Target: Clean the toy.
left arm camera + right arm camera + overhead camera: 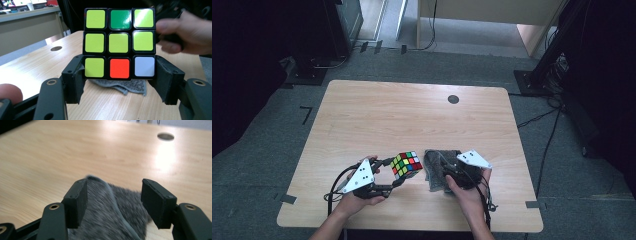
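While no writing legible: left claw (119, 75) clamped on cube (119, 43), right claw (113, 202) apart over cloth (107, 220).

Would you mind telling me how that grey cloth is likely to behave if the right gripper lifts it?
The grey cloth lies rumpled with a raised fold, so it is probably floppy and would drape. Its fuzzy nap suggests decent grip. The right gripper straddles it, jaws apart.

A light wooden table (412, 115) bears a crumpled grey cloth (438, 170).
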Tool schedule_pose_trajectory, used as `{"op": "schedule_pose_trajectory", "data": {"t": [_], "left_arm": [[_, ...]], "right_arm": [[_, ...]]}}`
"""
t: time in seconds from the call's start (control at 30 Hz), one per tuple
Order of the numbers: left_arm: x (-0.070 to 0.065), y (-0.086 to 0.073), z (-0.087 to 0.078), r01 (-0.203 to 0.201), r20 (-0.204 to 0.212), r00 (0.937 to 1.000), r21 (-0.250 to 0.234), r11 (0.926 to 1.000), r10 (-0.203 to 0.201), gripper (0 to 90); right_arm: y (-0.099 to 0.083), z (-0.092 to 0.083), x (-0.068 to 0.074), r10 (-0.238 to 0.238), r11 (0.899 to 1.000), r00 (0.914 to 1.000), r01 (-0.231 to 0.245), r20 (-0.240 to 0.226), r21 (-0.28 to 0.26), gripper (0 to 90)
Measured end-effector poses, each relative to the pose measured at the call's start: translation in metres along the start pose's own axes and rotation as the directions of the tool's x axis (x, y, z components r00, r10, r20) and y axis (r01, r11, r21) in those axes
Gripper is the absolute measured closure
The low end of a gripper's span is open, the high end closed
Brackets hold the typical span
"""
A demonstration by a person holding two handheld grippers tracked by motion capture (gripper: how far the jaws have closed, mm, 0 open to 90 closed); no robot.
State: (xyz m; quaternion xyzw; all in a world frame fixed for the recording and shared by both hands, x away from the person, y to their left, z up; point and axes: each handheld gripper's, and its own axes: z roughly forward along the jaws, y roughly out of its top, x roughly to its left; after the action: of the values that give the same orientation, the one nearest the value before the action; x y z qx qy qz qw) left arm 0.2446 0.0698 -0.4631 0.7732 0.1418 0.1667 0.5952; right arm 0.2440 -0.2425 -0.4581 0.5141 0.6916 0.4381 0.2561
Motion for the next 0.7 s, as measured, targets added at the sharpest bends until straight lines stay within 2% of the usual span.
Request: {"op": "schedule_pose_trajectory", "data": {"t": [0.03,0.1,0.17,0.23,0.27,0.4,0.43,0.47,0.53,0.57,0.6,0.63,0.67,0.7], "left_arm": [[0.000,-0.001,0.001,0.000,-0.003,1.0000,0.003,1.0000,0.000,34.8],[-0.001,-0.003,0.003,-0.008,-0.013,0.9999,0.011,0.9999,0.008,34.8],[-0.002,-0.004,0.005,-0.020,-0.024,0.9995,0.020,0.9996,0.020,34.8],[-0.005,-0.006,0.008,-0.033,-0.036,0.9988,0.027,0.9991,0.034,34.7],[-0.006,-0.006,0.009,-0.036,-0.043,0.9984,0.026,0.9990,0.037,34.8],[-0.009,-0.009,0.011,-0.052,-0.075,0.9958,0.016,0.9985,0.053,34.7],[-0.010,-0.010,0.012,-0.056,-0.081,0.9951,0.011,0.9984,0.057,34.7],[-0.011,-0.011,0.012,-0.056,-0.086,0.9947,0.007,0.9984,0.056,34.7],[-0.013,-0.011,0.013,-0.060,-0.088,0.9943,0.000,0.9982,0.059,34.7],[-0.014,-0.011,0.014,-0.059,-0.089,0.9944,-0.008,0.9982,0.058,34.7],[-0.015,-0.011,0.014,-0.060,-0.086,0.9945,-0.013,0.9981,0.059,34.7],[-0.016,-0.010,0.014,-0.060,-0.085,0.9947,-0.018,0.9980,0.058,34.7],[-0.016,-0.010,0.015,-0.062,-0.086,0.9945,-0.022,0.9978,0.060,34.7],[-0.017,-0.010,0.015,-0.063,-0.086,0.9944,-0.025,0.9977,0.061,34.7]], "right_arm": [[0.003,-0.004,0.002,0.014,1.000,0.9998,-0.014,-0.015,-0.019,38.0],[0.009,-0.012,0.010,0.037,0.997,0.9966,-0.042,-0.073,-0.058,37.7],[0.016,-0.019,0.020,0.052,0.995,0.9894,-0.063,-0.135,-0.078,36.7],[0.021,-0.024,0.031,0.071,0.992,0.9746,-0.092,-0.212,-0.091,35.1],[0.024,-0.027,0.037,0.089,0.989,0.9611,-0.116,-0.261,-0.090,34.2],[0.027,-0.031,0.051,0.135,0.983,0.9238,-0.171,-0.358,-0.070,29.5],[0.027,-0.030,0.054,0.151,0.981,0.9154,-0.186,-0.373,-0.061,27.8],[0.026,-0.030,0.055,0.162,0.979,0.9112,-0.197,-0.379,-0.053,26.3],[0.025,-0.027,0.057,0.204,0.972,0.8928,-0.233,-0.401,-0.023,23.3],[0.024,-0.025,0.057,0.226,0.968,0.8865,-0.250,-0.403,-0.006,22.1],[0.022,-0.023,0.057,0.241,0.965,0.8852,-0.261,-0.398,0.004,20.9],[0.020,-0.020,0.057,0.261,0.961,0.8783,-0.277,-0.401,0.019,19.6],[0.019,-0.019,0.058,0.271,0.959,0.8753,-0.283,-0.401,0.028,18.7],[0.018,-0.017,0.058,0.279,0.957,0.8750,-0.287,-0.396,0.039,18.7]]}}
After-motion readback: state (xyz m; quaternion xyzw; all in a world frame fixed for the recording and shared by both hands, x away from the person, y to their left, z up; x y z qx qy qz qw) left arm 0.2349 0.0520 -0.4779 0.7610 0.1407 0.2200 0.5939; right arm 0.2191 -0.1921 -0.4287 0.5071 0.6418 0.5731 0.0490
